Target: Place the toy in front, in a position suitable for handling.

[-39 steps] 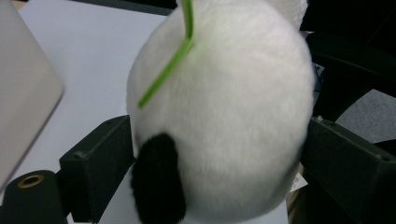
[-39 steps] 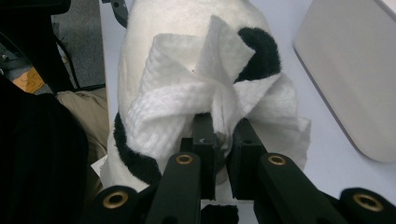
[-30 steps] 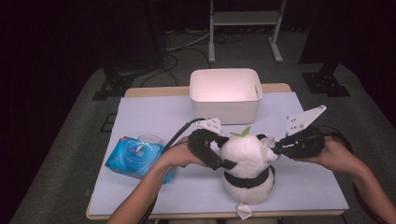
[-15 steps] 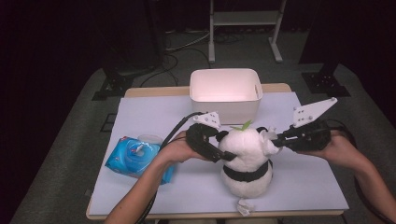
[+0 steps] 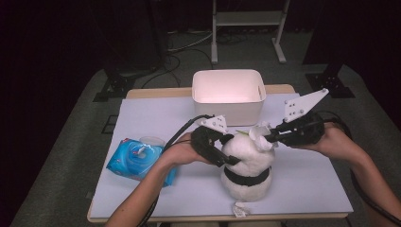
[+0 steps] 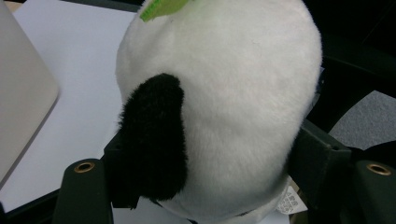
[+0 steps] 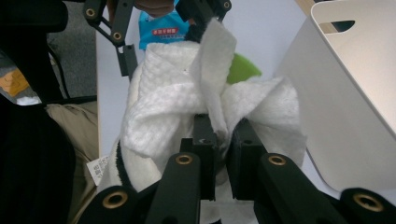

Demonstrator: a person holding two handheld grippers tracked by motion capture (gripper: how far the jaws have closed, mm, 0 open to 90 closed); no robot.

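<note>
The plush panda [image 5: 247, 165] is sitting upright on the white table [image 5: 156, 113], in front of the white bin [image 5: 228, 92]. The left gripper [image 5: 226, 158] is squeezing its head from both sides, likely to keep it steady. The right gripper [image 5: 268, 137] is pinching a white wipe [image 7: 187, 88] with nearly closed jaws against the head, seemingly for cleaning. The blue wipes pack [image 5: 137, 158] is lying at the left.

Dark room; grey carpet floor [image 5: 61, 156]; white metal rack [image 5: 246, 19] behind table [image 5: 156, 118]; cables on floor.
</note>
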